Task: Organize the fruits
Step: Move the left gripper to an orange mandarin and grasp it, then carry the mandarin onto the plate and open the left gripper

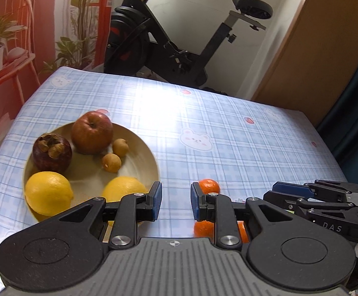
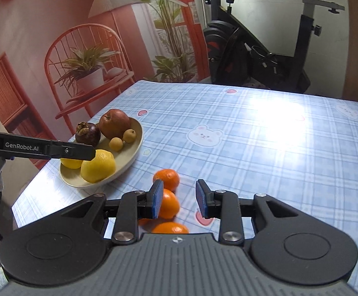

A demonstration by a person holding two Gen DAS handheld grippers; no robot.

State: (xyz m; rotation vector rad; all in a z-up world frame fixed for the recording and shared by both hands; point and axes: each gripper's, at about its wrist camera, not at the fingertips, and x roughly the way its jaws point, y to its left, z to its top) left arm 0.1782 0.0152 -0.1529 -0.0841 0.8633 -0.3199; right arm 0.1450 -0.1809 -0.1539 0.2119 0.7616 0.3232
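A: Start at the jaws. What has the right gripper (image 2: 179,198) got?

B: Nothing. Its two blue pads stand apart with bare tablecloth between them. The left pad sits just in front of the middle tangerine (image 2: 170,203) but does not grip it. The left gripper (image 1: 176,201) is spread as well and empty, hovering just beside the near rim of the plate (image 1: 141,145).

A: Where are the fruits, then?

B: Most are on that cream plate. I count one red apple (image 1: 91,132), one dark mangosteen (image 1: 52,152), two small brown longans (image 1: 111,162) (image 1: 120,147), and two lemons (image 1: 48,193) (image 1: 123,188). Six pieces in all.

A: And off the plate?

B: Tangerines, in a loose line on the checked tablecloth (image 2: 265,162), just right of the plate. From the right wrist view I count three clearly: a far one (image 2: 167,179), the middle one, and a near one (image 2: 170,228) half hidden behind the gripper body. An orange sliver behind the left finger may be a fourth; I cannot tell.

A: So how far along?

B: Well along, I judge. If the plate is where the fruit belongs, six pieces are in place and the tangerines are left. The right gripper is nearest them.
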